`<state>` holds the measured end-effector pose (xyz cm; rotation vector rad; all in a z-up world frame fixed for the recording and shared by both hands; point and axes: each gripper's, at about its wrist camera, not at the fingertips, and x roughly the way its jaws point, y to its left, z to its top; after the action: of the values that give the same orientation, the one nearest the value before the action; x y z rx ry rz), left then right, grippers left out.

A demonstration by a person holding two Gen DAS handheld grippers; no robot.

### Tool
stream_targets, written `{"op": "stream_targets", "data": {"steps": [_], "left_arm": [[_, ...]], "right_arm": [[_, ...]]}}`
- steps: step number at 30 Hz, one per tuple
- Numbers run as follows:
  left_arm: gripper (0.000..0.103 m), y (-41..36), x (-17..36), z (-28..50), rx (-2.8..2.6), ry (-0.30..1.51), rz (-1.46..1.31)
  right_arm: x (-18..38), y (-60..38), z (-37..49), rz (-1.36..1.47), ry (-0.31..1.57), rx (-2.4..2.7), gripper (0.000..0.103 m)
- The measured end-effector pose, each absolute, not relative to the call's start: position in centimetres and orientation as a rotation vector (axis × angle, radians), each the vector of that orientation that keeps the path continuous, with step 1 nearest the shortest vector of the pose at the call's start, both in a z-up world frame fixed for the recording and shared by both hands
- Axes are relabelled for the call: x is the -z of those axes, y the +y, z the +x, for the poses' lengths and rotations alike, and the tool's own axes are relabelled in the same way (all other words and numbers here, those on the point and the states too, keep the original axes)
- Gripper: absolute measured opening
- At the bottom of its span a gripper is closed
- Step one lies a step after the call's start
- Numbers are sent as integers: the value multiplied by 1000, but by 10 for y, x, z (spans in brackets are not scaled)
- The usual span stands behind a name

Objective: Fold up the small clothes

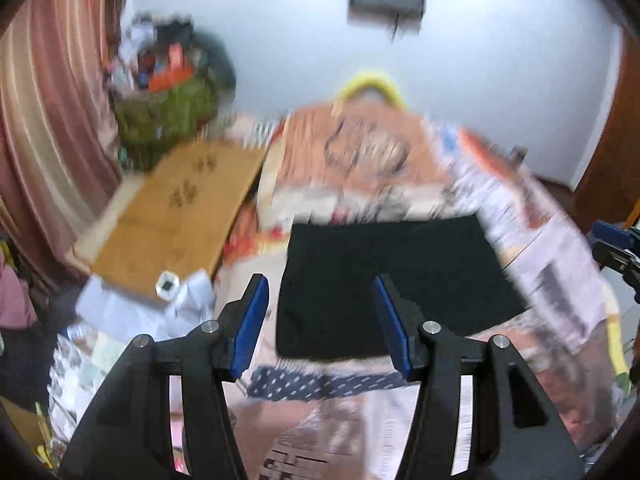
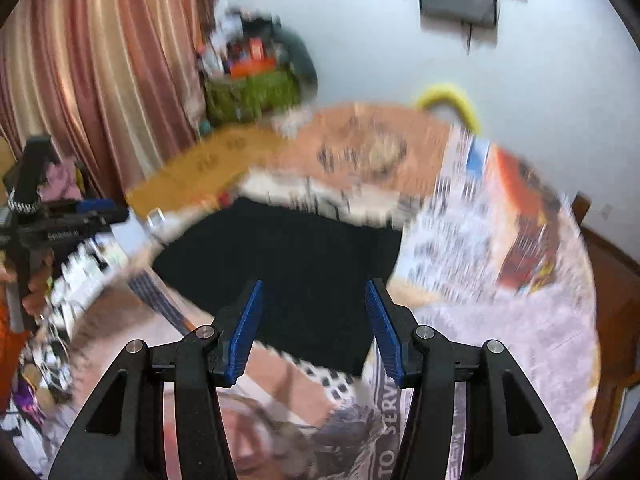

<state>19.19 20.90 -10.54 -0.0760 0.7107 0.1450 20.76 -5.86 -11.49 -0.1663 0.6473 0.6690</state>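
Note:
A small black garment [image 1: 384,280] lies flat on a newspaper-covered table [image 1: 560,300]; it also shows in the right wrist view [image 2: 296,268]. A dark blue dotted cloth [image 1: 320,384] lies just in front of it, seen again in the right wrist view [image 2: 160,300]. My left gripper [image 1: 320,292] is open and empty above the garment's near edge. My right gripper [image 2: 314,296] is open and empty above the garment's near part. Each gripper shows at the edge of the other's view. Both views are motion-blurred.
A brown cardboard sheet [image 1: 172,216] lies at the table's left. A green bag of clutter [image 1: 168,108] stands behind it by a striped curtain [image 1: 48,120]. A yellow ring [image 1: 376,84] sits at the far edge. A small white box [image 1: 168,286] rests near the cardboard.

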Motion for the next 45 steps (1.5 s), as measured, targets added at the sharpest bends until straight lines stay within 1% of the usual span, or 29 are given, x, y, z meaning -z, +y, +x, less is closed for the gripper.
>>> {"op": "stream_targets", "data": {"steps": [4, 7, 13, 16, 17, 18, 19, 20, 21, 23, 24, 25, 26, 27, 45], "left_arm": [[54, 173, 43, 146, -100, 521, -44], [54, 149, 8, 112, -78, 397, -19], [56, 110, -26, 46, -113, 202, 32], [65, 100, -28, 26, -131, 152, 33], [70, 97, -28, 20, -137, 141, 29], [76, 95, -26, 13, -135, 132, 16], [79, 94, -24, 11, -133, 131, 10], [85, 93, -21, 8, -134, 131, 4], [91, 93, -19, 5, -138, 131, -2], [97, 94, -14, 0, -134, 144, -21], [99, 96, -12, -2, -131, 147, -32], [100, 96, -10, -3, -134, 147, -37], [102, 97, -9, -6, -143, 145, -44], [103, 98, -8, -9, -149, 143, -47], [103, 97, -2, -20, -149, 158, -50]], "right_arm": [[61, -65, 163, -110, 468, -706, 49], [35, -68, 138, -91, 360, -716, 49], [6, -71, 78, -46, 184, -733, 49], [7, -73, 58, -30, 140, -714, 49], [9, -75, 53, -22, 134, -707, 51], [11, -76, 50, -16, 133, -699, 54], [13, -77, 48, -9, 133, -691, 62], [15, -77, 46, -5, 133, -681, 70], [15, -77, 45, -8, 131, -669, 73], [16, -79, 41, -18, 120, -635, 86], [15, -80, 37, -20, 113, -622, 88], [16, -81, 37, -23, 110, -609, 93], [15, -82, 35, -22, 110, -601, 100], [15, -85, 35, -20, 109, -594, 103], [17, -91, 29, -25, 128, -575, 103]]}}
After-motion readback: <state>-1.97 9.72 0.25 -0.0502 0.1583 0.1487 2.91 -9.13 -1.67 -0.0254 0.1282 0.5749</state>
